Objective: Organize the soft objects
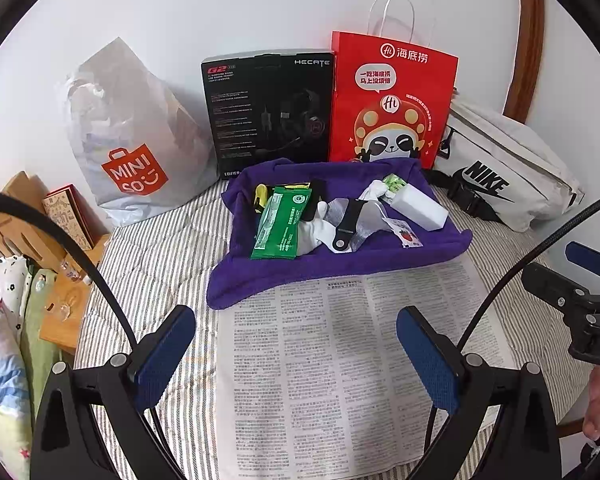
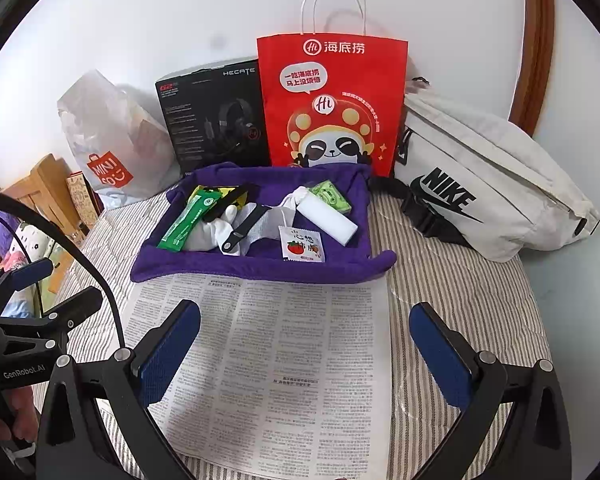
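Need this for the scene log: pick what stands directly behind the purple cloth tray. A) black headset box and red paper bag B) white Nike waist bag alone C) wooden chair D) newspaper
A: the black Hecate headset box and the red paper panda bag stand upright against the wall just behind the purple cloth tray.
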Action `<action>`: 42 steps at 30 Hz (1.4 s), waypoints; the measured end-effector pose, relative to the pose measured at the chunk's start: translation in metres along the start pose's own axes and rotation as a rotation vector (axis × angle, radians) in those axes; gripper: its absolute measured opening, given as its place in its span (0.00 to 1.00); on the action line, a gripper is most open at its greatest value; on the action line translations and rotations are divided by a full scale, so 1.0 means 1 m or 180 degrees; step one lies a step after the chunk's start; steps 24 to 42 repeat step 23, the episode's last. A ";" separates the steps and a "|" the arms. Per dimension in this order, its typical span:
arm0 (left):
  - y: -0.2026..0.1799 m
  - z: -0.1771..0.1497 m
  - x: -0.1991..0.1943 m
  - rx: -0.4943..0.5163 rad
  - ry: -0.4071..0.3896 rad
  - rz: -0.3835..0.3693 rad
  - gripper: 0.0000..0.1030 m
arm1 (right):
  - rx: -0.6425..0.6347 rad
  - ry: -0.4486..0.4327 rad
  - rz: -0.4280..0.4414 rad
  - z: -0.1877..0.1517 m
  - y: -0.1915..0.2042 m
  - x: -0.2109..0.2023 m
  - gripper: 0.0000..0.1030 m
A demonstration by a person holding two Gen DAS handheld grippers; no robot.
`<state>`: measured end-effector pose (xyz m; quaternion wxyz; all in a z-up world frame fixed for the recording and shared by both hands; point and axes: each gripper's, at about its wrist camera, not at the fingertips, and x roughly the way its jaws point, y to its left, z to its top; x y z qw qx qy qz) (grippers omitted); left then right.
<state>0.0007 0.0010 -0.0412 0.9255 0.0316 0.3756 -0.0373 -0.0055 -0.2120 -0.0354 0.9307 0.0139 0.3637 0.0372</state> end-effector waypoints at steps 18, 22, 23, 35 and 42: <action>0.000 0.000 0.001 0.0024 0.0014 0.0028 0.99 | 0.0003 0.0005 0.0002 0.000 0.001 -0.001 1.00; -0.001 0.001 0.000 0.0005 -0.0021 0.0022 1.00 | 0.0001 0.0002 0.0006 0.000 0.001 -0.001 1.00; -0.001 0.001 0.000 -0.0001 -0.0043 0.0019 1.00 | 0.0001 0.0000 0.0007 -0.001 0.001 -0.001 1.00; -0.001 0.001 0.000 -0.0001 -0.0043 0.0019 1.00 | 0.0001 0.0000 0.0007 -0.001 0.001 -0.001 1.00; -0.001 0.001 0.000 -0.0001 -0.0043 0.0019 1.00 | 0.0001 0.0000 0.0007 -0.001 0.001 -0.001 1.00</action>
